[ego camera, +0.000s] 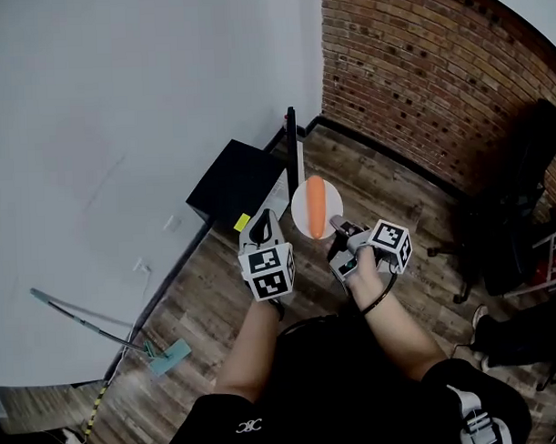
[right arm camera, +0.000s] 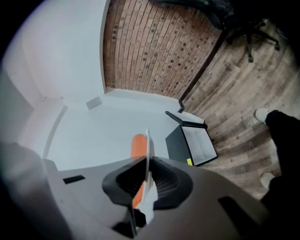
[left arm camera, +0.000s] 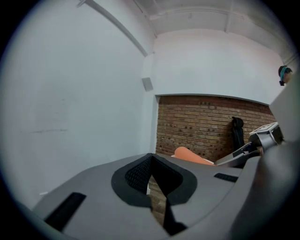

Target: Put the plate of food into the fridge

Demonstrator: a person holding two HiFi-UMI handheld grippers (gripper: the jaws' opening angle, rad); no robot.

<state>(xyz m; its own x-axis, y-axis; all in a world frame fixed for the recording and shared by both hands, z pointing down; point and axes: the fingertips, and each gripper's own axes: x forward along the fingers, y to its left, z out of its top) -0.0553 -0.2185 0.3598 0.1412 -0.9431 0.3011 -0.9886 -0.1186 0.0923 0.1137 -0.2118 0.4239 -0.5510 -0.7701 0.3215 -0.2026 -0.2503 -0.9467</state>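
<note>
A white plate [ego camera: 301, 217] carrying a long orange piece of food [ego camera: 317, 204] hangs in the air ahead of me. My right gripper [ego camera: 338, 226] is shut on the plate's near rim; in the right gripper view the plate [right arm camera: 147, 149] stands edge-on between the jaws, the orange food [right arm camera: 138, 145] on its left face. My left gripper [ego camera: 264, 224] floats just left of the plate, jaws closed together with nothing in them [left arm camera: 151, 177]. A small black fridge [ego camera: 236, 183] sits on the floor against the white wall, its door [ego camera: 292, 139] swung open, beyond and below the plate.
Wooden floor runs to a brick wall [ego camera: 418, 66] at the right. A long-handled tool with a teal head [ego camera: 168, 357] lies by the white wall at the left. A black office chair [ego camera: 519, 208] stands at the right. My legs fill the bottom.
</note>
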